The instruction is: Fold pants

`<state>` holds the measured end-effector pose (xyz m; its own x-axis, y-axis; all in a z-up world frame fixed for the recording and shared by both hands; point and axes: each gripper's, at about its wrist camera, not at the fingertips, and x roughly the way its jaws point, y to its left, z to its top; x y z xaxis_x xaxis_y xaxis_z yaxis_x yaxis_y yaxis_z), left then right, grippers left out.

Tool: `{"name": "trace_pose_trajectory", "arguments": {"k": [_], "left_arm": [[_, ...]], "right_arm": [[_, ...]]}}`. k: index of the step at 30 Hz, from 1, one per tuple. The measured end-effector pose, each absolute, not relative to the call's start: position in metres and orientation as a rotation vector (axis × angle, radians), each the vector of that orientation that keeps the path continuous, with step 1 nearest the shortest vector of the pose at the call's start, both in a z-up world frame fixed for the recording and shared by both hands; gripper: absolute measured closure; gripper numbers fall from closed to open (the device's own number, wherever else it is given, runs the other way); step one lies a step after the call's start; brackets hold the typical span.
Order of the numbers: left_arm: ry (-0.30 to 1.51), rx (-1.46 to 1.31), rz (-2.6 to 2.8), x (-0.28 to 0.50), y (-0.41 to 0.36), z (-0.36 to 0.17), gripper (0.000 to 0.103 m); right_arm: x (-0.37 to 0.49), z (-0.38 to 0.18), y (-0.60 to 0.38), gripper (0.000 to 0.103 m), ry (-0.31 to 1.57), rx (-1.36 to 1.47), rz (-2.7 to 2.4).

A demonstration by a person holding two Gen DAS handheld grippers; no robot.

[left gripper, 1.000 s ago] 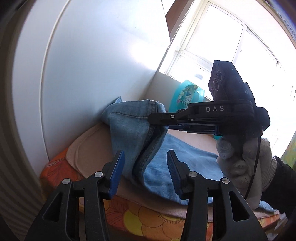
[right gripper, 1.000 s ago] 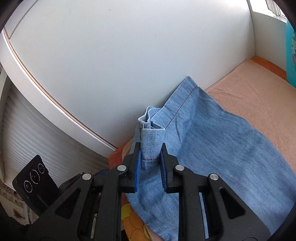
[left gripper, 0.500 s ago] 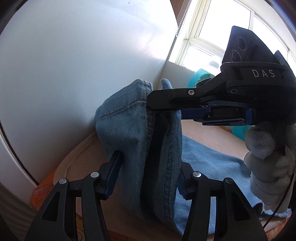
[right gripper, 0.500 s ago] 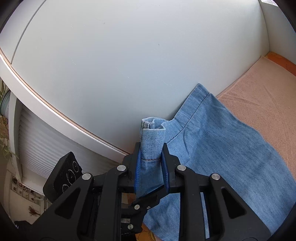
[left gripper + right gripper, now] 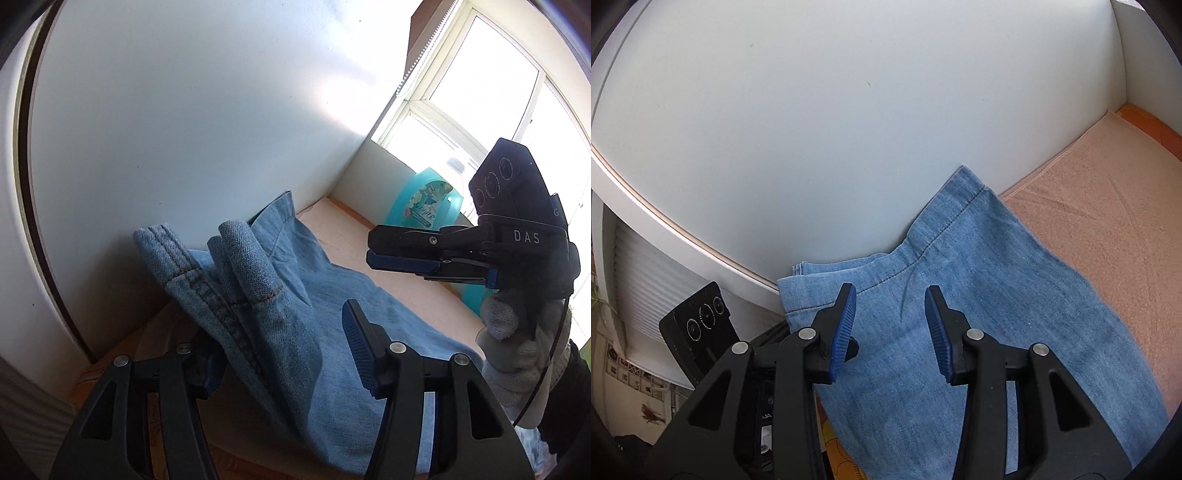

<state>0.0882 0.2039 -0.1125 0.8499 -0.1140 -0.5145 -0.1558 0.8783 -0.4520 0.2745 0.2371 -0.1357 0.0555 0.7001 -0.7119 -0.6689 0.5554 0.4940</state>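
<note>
Since a second ago the right tool [image 5: 890, 328] has let go of the denim cuff it pinched; its jaws are opening, nothing pressed between them, hovering over the pants [image 5: 960, 332]. These blue jeans lie on a peach cloth [image 5: 1108, 229] against the white wall [image 5: 849, 129], toward twelve o'clock. Left tool [image 5: 280, 350] is opening too, a raised bunch of waistband between its pads; whether the hidden left pad touches it I cannot quite tell. At three o'clock a gloved hand [image 5: 517, 354] grips the right tool.
</note>
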Motion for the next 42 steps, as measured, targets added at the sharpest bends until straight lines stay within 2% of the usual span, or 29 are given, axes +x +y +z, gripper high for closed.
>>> {"name": "trace_pose_trajectory", "arguments": {"k": [4, 5, 6, 7, 8, 10, 12, 14, 16, 23, 28, 42], "left_arm": [[0.538, -0.449, 0.094, 0.082, 0.2, -0.111, 0.046], [0.525, -0.43, 0.1, 0.083, 0.199, -0.111, 0.05], [0.506, -0.407, 0.105, 0.082, 0.196, -0.109, 0.058], [0.49, -0.385, 0.1, 0.087, 0.194, -0.111, 0.081], [0.474, -0.365, 0.087, 0.083, 0.191, -0.108, 0.09], [0.438, -0.322, 0.049, 0.071, 0.186, -0.101, 0.092], [0.423, -0.276, 0.0, 0.071, 0.173, -0.096, 0.094], [0.429, -0.226, -0.043, 0.07, 0.16, -0.095, 0.095], [0.443, -0.159, -0.075, 0.069, 0.143, -0.098, 0.095], [0.491, 0.072, -0.156, 0.064, 0.093, -0.109, 0.095], [0.503, 0.106, -0.169, 0.063, 0.086, -0.111, 0.095], [0.509, 0.139, -0.198, 0.059, 0.068, -0.116, 0.095]], "right_arm": [[0.278, -0.136, 0.224, 0.062, 1.117, 0.052, 1.013], [0.276, -0.132, 0.22, 0.062, 1.121, 0.053, 1.01], [0.275, -0.131, 0.217, 0.062, 1.123, 0.053, 1.008], [0.276, -0.131, 0.215, 0.062, 1.125, 0.059, 1.007], [0.274, -0.126, 0.211, 0.062, 1.129, 0.066, 1.008], [0.274, -0.12, 0.208, 0.062, 1.138, 0.08, 1.009], [0.277, -0.117, 0.209, 0.059, 1.139, 0.084, 1.011], [0.281, -0.115, 0.213, 0.037, 1.145, 0.093, 1.022], [0.286, -0.117, 0.219, 0.027, 1.193, 0.109, 1.052], [0.31, -0.15, 0.237, 0.027, 1.376, 0.09, 1.043], [0.304, -0.157, 0.262, 0.027, 1.414, -0.098, 1.025], [0.282, -0.178, 0.352, 0.027, 1.375, -0.581, 0.883]]}}
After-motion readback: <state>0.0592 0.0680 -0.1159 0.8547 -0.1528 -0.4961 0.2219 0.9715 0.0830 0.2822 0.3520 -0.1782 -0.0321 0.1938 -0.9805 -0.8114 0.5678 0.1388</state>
